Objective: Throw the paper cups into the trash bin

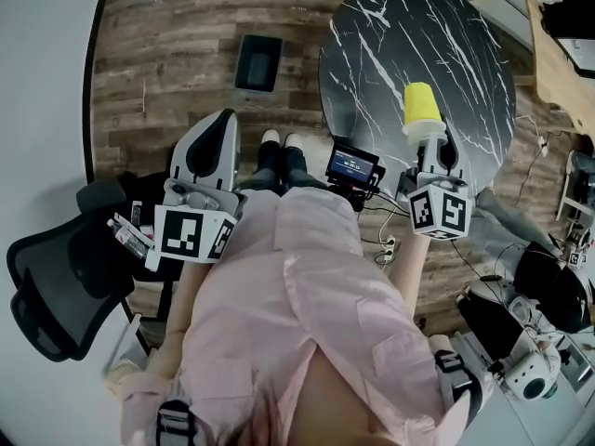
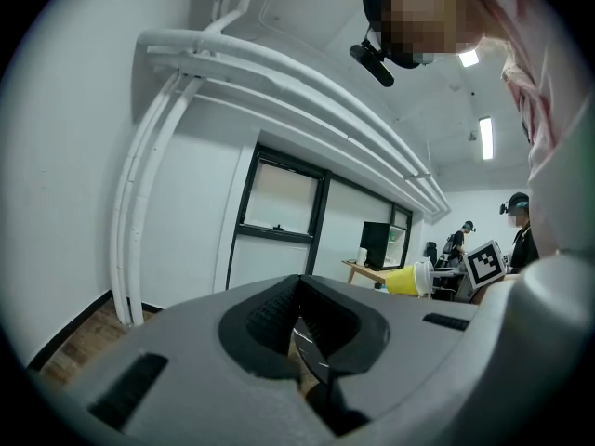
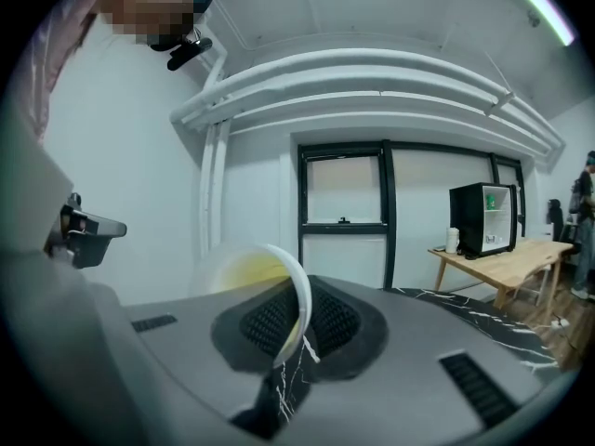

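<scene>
Chair on the far left, a black mesh office chair [image 1: 51, 282], parked by the white wall. Right next to it the left forearm [image 1: 186, 291] sticks out ahead of the pink shirt [image 1: 288, 277], holding the left gripper [image 1: 219, 124] roughly level above the wood floor [image 1: 167, 45]. In the left gripper view the pads meet at the tips with nothing between them, so that claw is pinched together and empty.

Further out sits the trash bin [image 1: 258, 63], a dark rectangular one standing open on the floor just off the left edge of the round black marble table [image 1: 446, 35]. The person's shoes [image 1: 284, 142] show between the two grippers, and a small device with a lit screen [image 1: 351, 165] sits just right of them.

The right forearm [image 1: 409, 258] reaches forward too, with the right gripper [image 1: 429, 142] pointing out over the table's near edge. Its jaws are nearly closed, clamped on the white rim of the yellow paper cup [image 1: 421, 105]. The cup lies on its side with its base pointing away, well apart from the bin
</scene>
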The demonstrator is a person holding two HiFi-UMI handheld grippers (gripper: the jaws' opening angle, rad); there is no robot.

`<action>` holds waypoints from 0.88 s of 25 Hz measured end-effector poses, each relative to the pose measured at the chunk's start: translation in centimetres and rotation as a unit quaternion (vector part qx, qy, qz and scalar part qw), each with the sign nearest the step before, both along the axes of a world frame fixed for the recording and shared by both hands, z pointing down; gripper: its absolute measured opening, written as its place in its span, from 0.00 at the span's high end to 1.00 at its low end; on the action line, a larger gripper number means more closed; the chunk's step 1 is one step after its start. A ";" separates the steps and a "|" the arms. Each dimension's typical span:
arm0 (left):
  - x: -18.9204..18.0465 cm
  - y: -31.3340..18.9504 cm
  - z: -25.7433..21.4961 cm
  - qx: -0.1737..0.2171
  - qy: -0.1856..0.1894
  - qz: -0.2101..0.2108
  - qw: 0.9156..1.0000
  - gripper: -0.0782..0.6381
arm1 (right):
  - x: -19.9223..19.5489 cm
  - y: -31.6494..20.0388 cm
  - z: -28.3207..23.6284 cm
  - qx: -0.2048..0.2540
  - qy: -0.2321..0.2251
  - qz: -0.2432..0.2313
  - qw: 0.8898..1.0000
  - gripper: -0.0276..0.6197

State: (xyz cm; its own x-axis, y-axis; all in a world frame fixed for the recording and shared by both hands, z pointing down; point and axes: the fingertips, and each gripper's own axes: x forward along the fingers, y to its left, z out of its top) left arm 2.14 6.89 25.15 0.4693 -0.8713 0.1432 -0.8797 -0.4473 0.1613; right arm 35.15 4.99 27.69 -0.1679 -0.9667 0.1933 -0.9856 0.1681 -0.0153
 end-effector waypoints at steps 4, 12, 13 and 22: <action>-0.5 0.9 0.1 -0.002 -0.003 -0.011 1.000 0.87 | 0.3 0.4 0.8 -0.008 0.006 -0.005 1.000 0.89; -0.5 2.1 0.2 -0.003 -0.004 -0.028 1.000 0.87 | 1.0 0.4 1.8 -0.017 0.010 -0.018 1.000 0.89; -0.5 2.2 0.3 -0.003 -0.005 -0.031 1.000 0.87 | 1.0 0.4 2.0 -0.018 0.010 -0.019 1.000 0.89; -2.7 2.3 1.2 -0.006 0.005 -0.048 0.999 0.87 | -1.5 -0.1 2.0 -0.022 0.004 -0.023 0.999 0.89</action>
State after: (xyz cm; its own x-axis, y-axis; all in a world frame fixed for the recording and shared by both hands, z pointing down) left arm -0.59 9.22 26.31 0.3855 -0.9105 0.1498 -0.9167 -0.3594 0.1746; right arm 33.67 4.84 29.67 -0.2094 -0.9487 0.2369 -0.9772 0.2118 -0.0158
